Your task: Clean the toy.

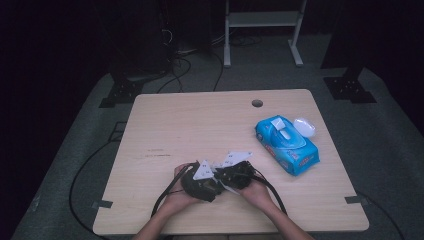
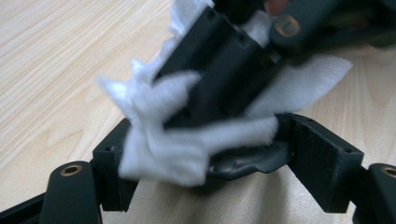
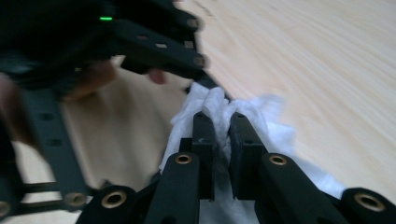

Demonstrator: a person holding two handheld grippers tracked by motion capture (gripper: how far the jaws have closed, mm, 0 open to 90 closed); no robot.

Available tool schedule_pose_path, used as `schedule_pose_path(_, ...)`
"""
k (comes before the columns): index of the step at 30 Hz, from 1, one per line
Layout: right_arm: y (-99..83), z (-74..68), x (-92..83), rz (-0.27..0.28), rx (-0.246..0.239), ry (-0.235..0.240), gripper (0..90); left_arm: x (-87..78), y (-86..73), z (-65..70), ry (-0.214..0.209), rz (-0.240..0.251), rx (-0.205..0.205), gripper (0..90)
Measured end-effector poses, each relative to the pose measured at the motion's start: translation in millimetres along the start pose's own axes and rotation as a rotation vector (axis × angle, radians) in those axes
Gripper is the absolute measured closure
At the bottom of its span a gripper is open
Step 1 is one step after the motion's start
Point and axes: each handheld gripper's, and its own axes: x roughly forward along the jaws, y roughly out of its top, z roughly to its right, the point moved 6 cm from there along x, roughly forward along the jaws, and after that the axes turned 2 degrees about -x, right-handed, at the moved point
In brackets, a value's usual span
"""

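Note:
Both grippers meet near the table's front edge. My left gripper (image 1: 201, 183) (image 2: 215, 156) has its jaws set wide, and a dark curved object (image 2: 247, 164) spans between its pads; what the object is I cannot tell. My right gripper (image 1: 231, 174) (image 3: 223, 123) is shut on a crumpled white wipe (image 2: 159, 140) (image 3: 261, 112) and presses it against that dark object. In the left gripper view the right gripper (image 2: 219, 70) comes in from above, blurred. In the right gripper view the left gripper (image 3: 159, 46) crosses the upper left, with a green light on its body.
A blue pack of wet wipes (image 1: 287, 145) lies at the right of the wooden table (image 1: 200, 125), flap raised, with a white oval lid (image 1: 304, 126) beside it. A cable hole (image 1: 257, 103) sits near the far edge. Cables trail off the front.

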Motion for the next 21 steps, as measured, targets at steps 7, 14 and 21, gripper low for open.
schedule_pose_path(7,-2.2,8.0,-3.6,0.017,0.058,-0.028,82.0,0.5,0.4,0.7,0.001,-0.005,0.004,24.0)
schedule_pose_path(14,1.5,14.8,-2.1,-0.004,0.055,-0.051,82.0,0.8,0.7,-0.9,0.004,-0.003,0.004,24.0)
schedule_pose_path(21,0.6,12.4,-1.3,0.003,0.044,-0.054,81.8,0.1,0.1,-0.8,0.002,-0.005,0.005,24.0)
